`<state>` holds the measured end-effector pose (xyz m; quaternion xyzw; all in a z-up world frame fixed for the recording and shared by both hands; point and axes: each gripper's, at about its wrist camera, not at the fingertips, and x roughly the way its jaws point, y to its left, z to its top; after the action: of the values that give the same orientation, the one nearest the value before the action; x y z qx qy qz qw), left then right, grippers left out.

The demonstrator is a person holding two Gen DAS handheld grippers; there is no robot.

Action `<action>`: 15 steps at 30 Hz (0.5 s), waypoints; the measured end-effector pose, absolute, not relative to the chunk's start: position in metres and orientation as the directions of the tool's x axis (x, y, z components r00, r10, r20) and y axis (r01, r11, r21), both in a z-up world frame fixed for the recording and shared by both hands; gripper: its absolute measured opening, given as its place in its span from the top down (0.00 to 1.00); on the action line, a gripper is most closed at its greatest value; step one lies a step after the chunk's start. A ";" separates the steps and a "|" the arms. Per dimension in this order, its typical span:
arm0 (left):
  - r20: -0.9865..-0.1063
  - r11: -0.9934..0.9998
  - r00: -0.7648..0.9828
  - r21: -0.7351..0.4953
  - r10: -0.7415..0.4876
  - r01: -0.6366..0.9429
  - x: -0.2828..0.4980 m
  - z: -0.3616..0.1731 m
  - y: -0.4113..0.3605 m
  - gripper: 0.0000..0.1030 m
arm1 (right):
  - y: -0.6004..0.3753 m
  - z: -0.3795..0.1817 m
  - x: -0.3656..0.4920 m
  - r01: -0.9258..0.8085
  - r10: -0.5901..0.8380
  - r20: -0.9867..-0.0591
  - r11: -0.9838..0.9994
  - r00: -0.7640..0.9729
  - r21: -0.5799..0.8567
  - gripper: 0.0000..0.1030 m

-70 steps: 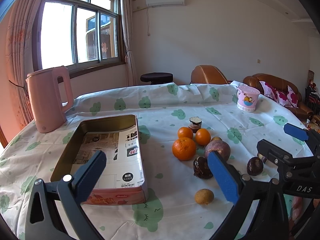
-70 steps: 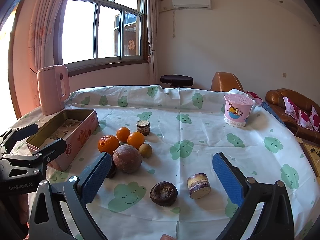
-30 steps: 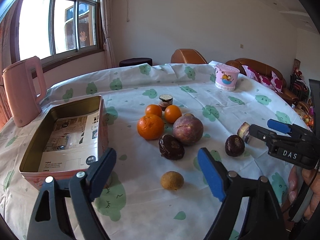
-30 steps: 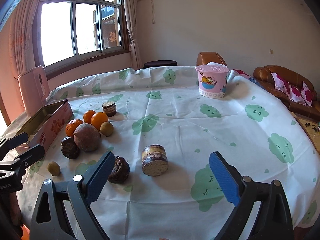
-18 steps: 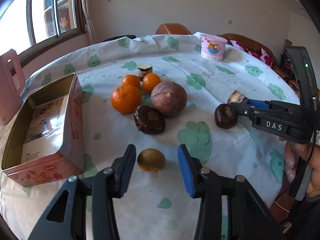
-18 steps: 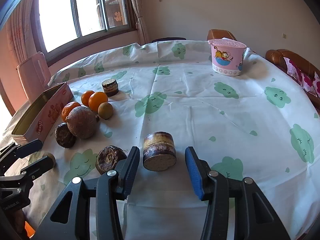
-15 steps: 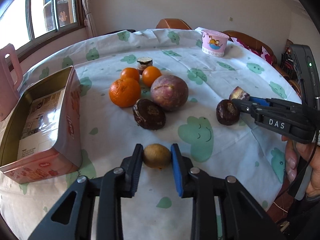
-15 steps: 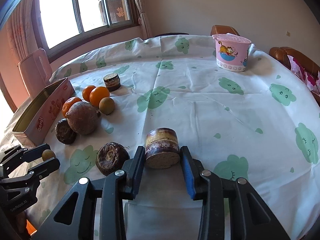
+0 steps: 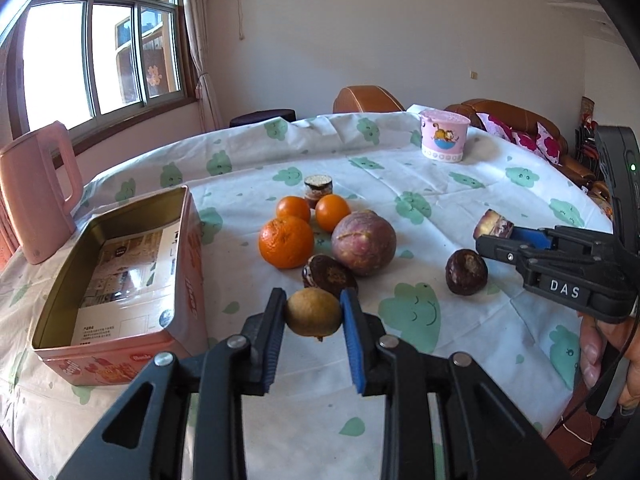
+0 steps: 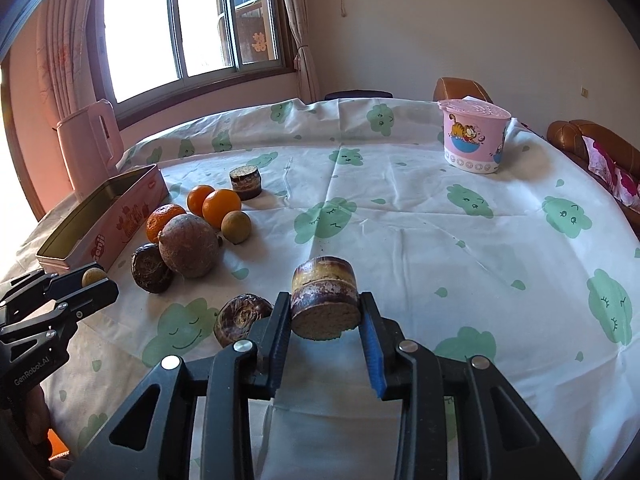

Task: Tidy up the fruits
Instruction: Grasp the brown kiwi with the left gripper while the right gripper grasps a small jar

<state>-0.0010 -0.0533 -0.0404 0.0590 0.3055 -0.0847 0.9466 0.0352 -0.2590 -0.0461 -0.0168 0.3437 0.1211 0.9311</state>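
1. The left gripper [image 9: 313, 316] has its 2 fingers closed onto a small brown fruit [image 9: 313, 313], 1 pad on each side; the fruit sits between the fingertips, above the tablecloth [image 9: 420, 216], just in front of the fruit pile
2. The right gripper [image 10: 325, 316] is clamped on a short cut cane piece [image 10: 325, 296], its pale cut face turned toward the camera; whether it is clear of the cloth I cannot tell
3. A pink tin box [image 9: 120, 268] stands open to the left of the pile, with printed paper on its floor and no fruit visible inside it
4. The pile holds 1 large tangerine [image 9: 286, 242], 2 smaller oranges [image 9: 293, 209] [image 9: 333, 213] behind it, and a big purplish round fruit [image 9: 363, 242] touching a dark wrinkled fruit [image 9: 330, 276] in front
5. A second small brown fruit [image 10: 236, 226] shows in the right wrist view, just beside the oranges
6. Another cane piece [image 9: 318, 185] stands upright behind the 2 oranges
7. A second dark wrinkled fruit [image 9: 466, 272] lies apart to the right, near the right gripper's fingers
8. A pink kettle [image 9: 36, 192] stands at the far left, beyond the tin, and a pink cartoon tub [image 9: 443, 138] sits at the far side of the table
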 end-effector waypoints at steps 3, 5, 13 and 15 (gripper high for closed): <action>-0.571 0.980 0.813 0.066 -0.116 0.186 -0.001 -0.038 -0.053 0.71 | -0.258 -0.045 0.033 -0.245 0.216 -0.627 0.969 0.748 0.041 0.66; -0.564 0.982 0.818 0.060 -0.117 0.181 -0.002 -0.037 -0.050 0.71 | -0.256 -0.044 0.031 -0.252 0.217 -0.617 0.967 0.756 0.031 0.66; -0.522 0.985 0.848 0.074 -0.098 0.159 -0.007 -0.035 -0.050 0.71 | -0.257 -0.039 0.021 -0.265 0.234 -0.560 0.964 0.795 0.026 0.66; -0.506 0.985 0.858 0.083 -0.090 0.152 -0.009 -0.034 -0.051 0.71 | -0.256 -0.038 0.019 -0.267 0.231 -0.552 0.964 0.801 0.016 0.66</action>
<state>-0.0086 -0.0508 -0.0335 0.0600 0.2591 -0.0628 0.9619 0.0192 -0.2562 -0.0384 -0.0313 0.2866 0.1313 0.9485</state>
